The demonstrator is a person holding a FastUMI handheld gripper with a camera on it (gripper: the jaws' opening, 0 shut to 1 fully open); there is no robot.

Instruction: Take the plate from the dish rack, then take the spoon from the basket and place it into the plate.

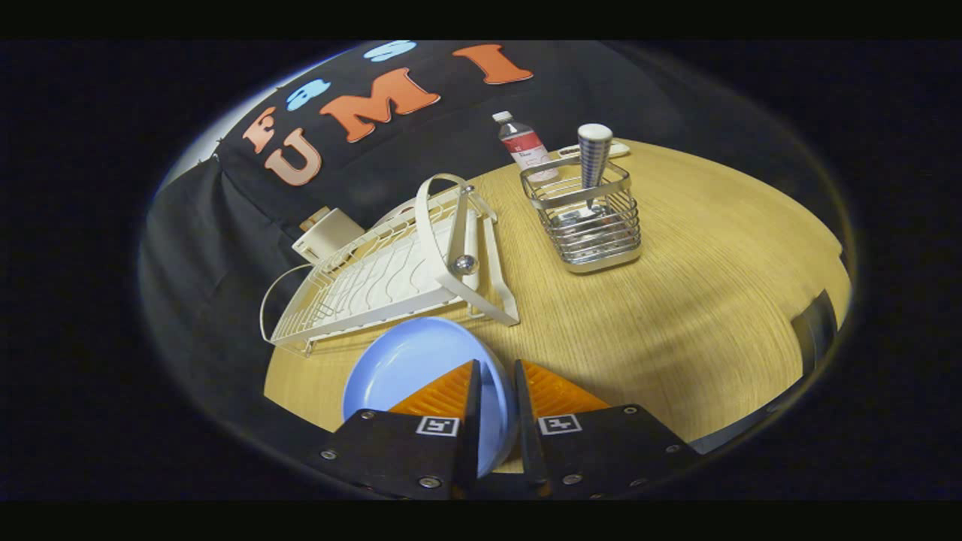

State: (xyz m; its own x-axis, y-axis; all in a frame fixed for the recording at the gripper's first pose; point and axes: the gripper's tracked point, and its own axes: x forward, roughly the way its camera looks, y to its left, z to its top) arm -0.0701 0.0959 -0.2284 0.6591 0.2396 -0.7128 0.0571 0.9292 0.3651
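Fingers of the handheld gripper (496, 368) reach forward over a round, pale wooden table (676, 300) and are clamped on the rim of a light blue round plate (409, 368), one finger on each face of the rim, so the plate stands on edge between them with its hollow side turned to the left. The plate looks lifted clear of the tabletop, though its lower edge is hidden behind the gripper body, so that is uncertain. Just beyond the plate lies a white wire dish rack (376, 274), long and shallow, with a curved white handle arching over its near end and a small shiny metal knob (465, 264) on that handle. The rack's slots hold nothing. A cream plastic fitting (323, 233) juts from the rack's far side, against the black cloth wall. Well ahead of the fingers and to the right of the rack stands a square basket of silver metal wire (590, 222). A spoon (594, 158) stands upright inside it, its patterned handle with a white rounded end rising above the basket's rim. Just behind the basket are a small clear bottle with a white cap and red label (524, 146) and a flat white object, too hidden to identify.
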